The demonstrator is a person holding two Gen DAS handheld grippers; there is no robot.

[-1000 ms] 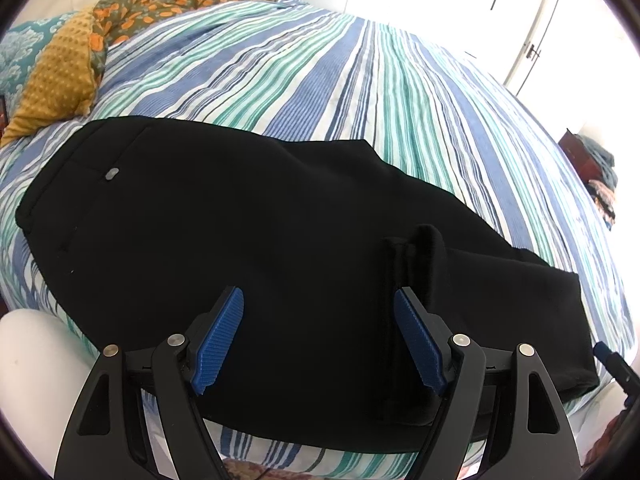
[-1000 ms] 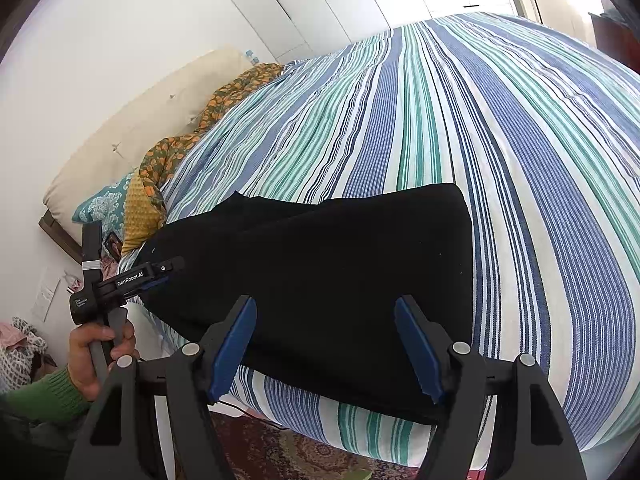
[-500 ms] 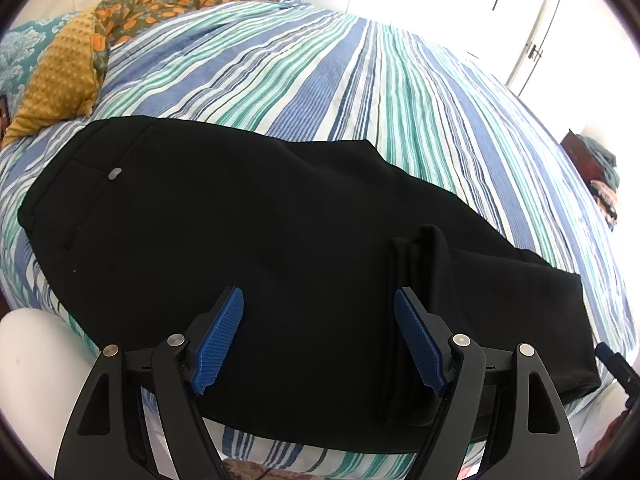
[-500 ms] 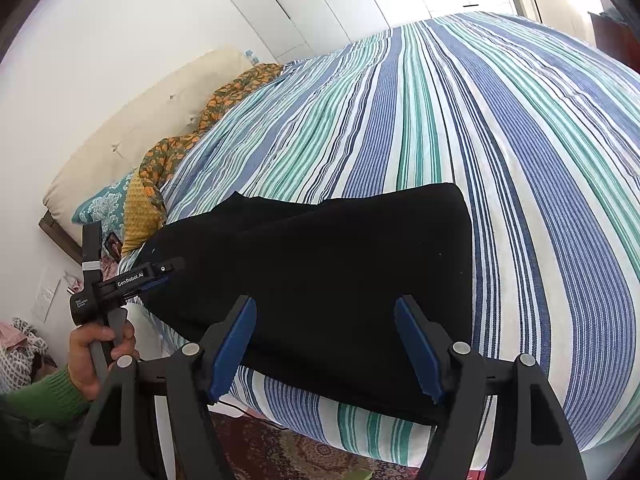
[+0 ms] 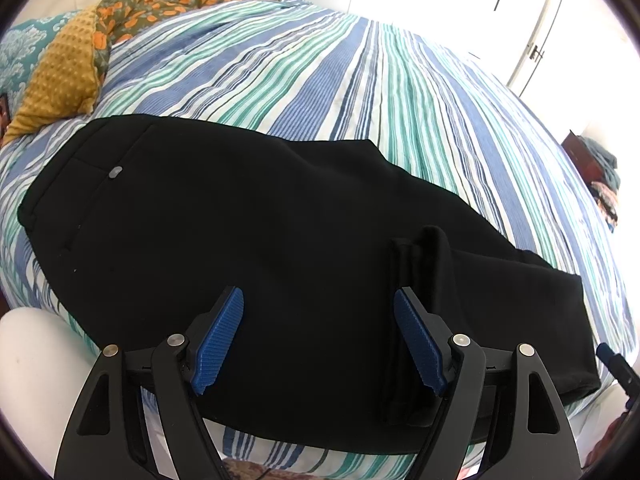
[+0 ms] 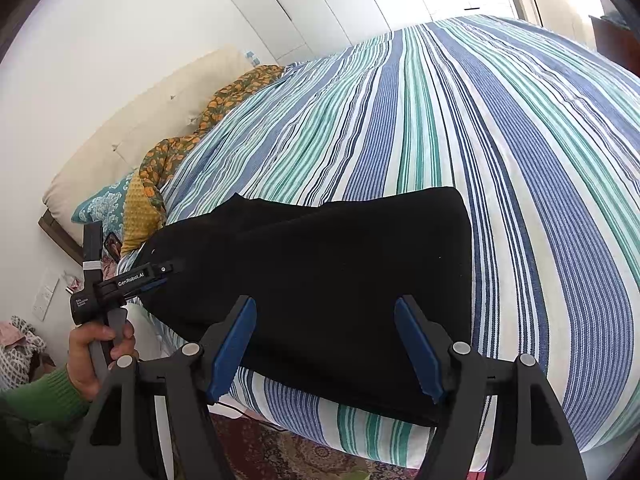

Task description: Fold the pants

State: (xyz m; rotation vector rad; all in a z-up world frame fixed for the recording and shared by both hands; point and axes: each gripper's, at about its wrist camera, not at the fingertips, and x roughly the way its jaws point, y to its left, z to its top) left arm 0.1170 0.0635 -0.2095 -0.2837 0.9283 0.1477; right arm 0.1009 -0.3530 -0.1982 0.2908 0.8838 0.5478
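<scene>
Black pants (image 5: 248,232) lie flat along the near edge of a striped bed (image 5: 360,92). Their waist with a small grey button (image 5: 115,172) is at the left, and the legs run to the right. A raised crease (image 5: 430,248) stands in the cloth just beyond my left gripper's right finger. My left gripper (image 5: 318,294) hovers open over the upper legs with nothing between its pads. In the right wrist view the leg hems (image 6: 460,264) end squarely on the bed. My right gripper (image 6: 326,301) stands open above the lower legs. A hand in a green sleeve (image 6: 44,396) holds the left gripper (image 6: 164,274) at the far left.
A mustard knit pillow (image 5: 60,76), a teal patterned pillow (image 5: 20,48) and orange-flowered cloth (image 5: 168,4) lie at the head of the bed by a cream headboard (image 6: 132,128). White wardrobe doors (image 5: 480,12) stand behind. A patterned rug (image 6: 304,452) covers the floor below the bed edge.
</scene>
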